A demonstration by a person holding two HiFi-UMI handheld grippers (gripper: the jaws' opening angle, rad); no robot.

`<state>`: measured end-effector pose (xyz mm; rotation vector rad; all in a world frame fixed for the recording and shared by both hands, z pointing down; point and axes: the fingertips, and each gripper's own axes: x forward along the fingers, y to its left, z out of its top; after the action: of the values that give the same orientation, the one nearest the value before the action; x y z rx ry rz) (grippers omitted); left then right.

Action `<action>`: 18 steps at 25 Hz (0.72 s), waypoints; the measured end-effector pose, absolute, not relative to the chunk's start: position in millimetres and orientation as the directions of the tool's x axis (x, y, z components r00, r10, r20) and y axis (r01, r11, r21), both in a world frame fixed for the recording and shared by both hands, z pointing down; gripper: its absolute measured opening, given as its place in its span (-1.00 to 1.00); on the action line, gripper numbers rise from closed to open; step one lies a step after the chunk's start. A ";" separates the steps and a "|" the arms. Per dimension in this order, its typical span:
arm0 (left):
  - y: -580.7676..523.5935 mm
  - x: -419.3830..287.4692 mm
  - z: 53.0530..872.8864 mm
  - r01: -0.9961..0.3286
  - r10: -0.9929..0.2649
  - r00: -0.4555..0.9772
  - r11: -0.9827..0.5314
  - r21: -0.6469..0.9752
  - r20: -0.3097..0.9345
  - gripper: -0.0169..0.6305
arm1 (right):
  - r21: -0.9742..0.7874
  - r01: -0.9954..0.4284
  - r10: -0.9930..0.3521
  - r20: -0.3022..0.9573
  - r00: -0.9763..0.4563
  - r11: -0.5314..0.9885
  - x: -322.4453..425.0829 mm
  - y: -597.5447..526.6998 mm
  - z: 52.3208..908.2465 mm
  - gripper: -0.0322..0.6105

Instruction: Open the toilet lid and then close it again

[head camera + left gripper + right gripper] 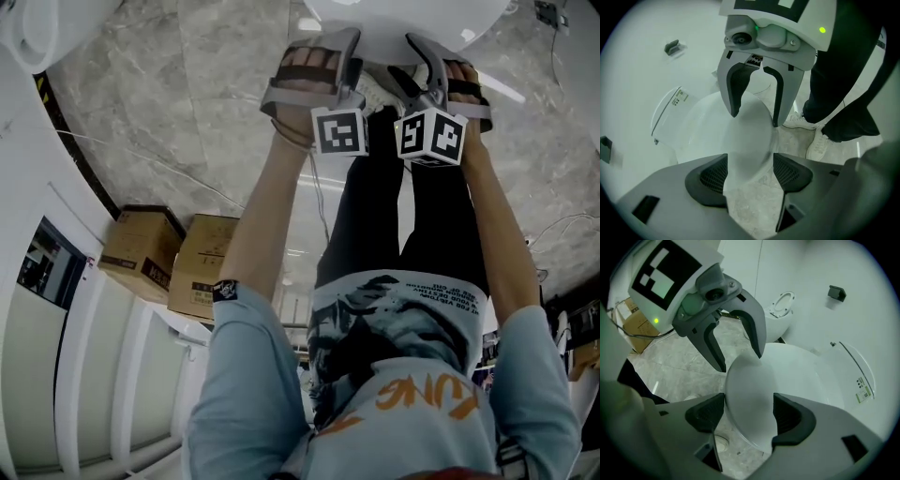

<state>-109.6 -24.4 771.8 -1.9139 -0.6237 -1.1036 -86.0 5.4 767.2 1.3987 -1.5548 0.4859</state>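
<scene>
The white toilet lid [403,23] lies down flat on the bowl, at the top of the head view. Both grippers point steeply down at its front rim, side by side. My left gripper [751,173] stands open, with the lid's [750,126] front edge in the gap between the pads. My right gripper [749,416] is open as well, astride the same rim of the lid [787,376]. In the head view the left gripper [328,66] and right gripper [433,66] nearly touch each other. Each gripper view shows the other gripper's fingers [733,101] [757,341] hanging over the lid.
Two cardboard boxes [141,248] [202,262] sit on the marble floor [187,84] by the white wall. A second toilet [783,310] with its seat up stands behind. The person's white shoes [801,122] are close to the bowl's front. A cable crosses the floor.
</scene>
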 end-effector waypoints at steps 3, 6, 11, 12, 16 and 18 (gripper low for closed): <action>-24.0 -108.0 776.6 0.735 0.006 0.486 -0.544 -0.405 0.874 0.04 | 0.299 -0.911 -0.530 0.841 0.110 0.284 -88.8 4.2 773.2 0.17; -22.4 -106.0 777.3 0.743 0.005 0.488 -0.527 -0.413 0.873 0.05 | 0.298 -0.903 -0.521 0.848 0.101 0.309 -90.0 2.5 774.4 0.18; -28.3 -104.3 775.3 0.730 -0.030 0.482 -0.539 -0.420 0.876 0.07 | 0.333 -0.868 -0.490 0.863 0.124 0.368 -94.8 2.1 775.6 -0.03; -29.8 -102.7 774.5 0.727 -0.043 0.485 -0.534 -0.430 0.873 0.07 | 0.344 -0.860 -0.487 0.863 0.131 0.378 -96.0 2.9 775.8 -0.09; -33.4 -99.5 770.2 0.730 -0.078 0.498 -0.499 -0.466 0.864 0.11 | 0.376 -0.830 -0.487 0.861 0.148 0.413 -94.7 0.2 771.7 -0.10; -31.8 -100.5 766.0 0.728 -0.079 0.521 -0.478 -0.491 0.850 0.09 | 0.391 -0.820 -0.496 0.854 0.154 0.418 -94.7 0.5 765.5 -0.10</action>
<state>-100.5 -31.8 766.0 -1.8205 -0.5396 -1.0754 -94.7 0.5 765.5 1.2266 -1.4975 0.3450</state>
